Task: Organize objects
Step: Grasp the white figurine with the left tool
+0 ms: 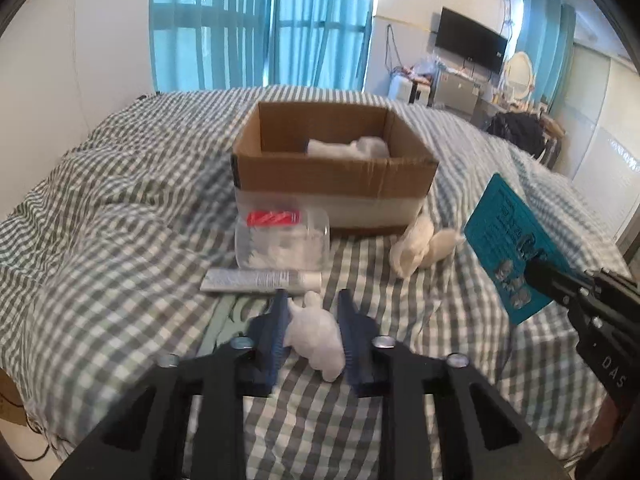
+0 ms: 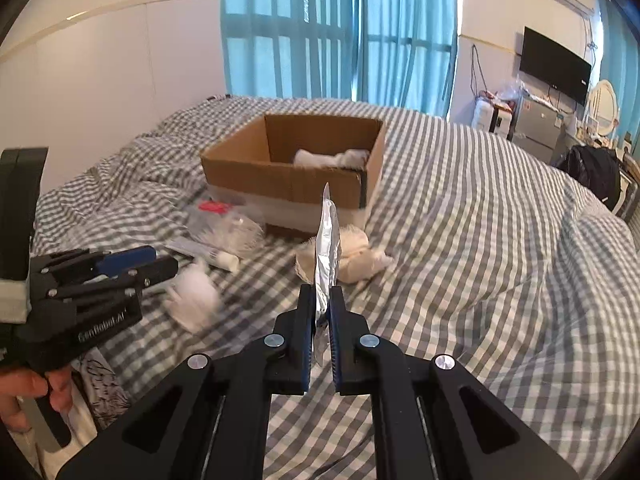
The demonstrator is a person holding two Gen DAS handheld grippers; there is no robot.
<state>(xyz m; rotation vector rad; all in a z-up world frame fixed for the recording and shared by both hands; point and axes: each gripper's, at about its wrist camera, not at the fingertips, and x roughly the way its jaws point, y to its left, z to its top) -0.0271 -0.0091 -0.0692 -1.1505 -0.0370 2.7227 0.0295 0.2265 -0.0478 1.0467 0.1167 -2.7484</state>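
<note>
Both tongs are closed on something. On the left, the left gripper (image 1: 311,334) has its blue pads pressed on a small white soft lump (image 1: 318,338), which is held above the checked bedcover (image 1: 120,240). On the right, the right gripper (image 2: 321,312) pinches a flat packet (image 2: 327,248) by its lower edge. This packet is silver on one side and, in the left wrist view, teal with print on the other side (image 1: 510,244). It stands upright in the air, near the right front corner of the box.

One cardboard box (image 1: 332,168) sits open in the middle of the bed, with a white band around its lower part. Inside it, against the far right corner, lies something white and crumpled (image 1: 352,148); what it is exactly cannot be told. The rest of the box floor is hidden by the front wall.

Just in front of the box, on the left, stands a clear plastic tub (image 1: 282,240) with a red label on top and white contents inside. A grey and white tube (image 1: 260,280) lies flat just before this tub. To the right of the tub, near the box corner, rests a cream cloth bundle (image 1: 420,248) on the bedcover. A person's hand (image 2: 28,396) grips the handle of the left tool.
</note>
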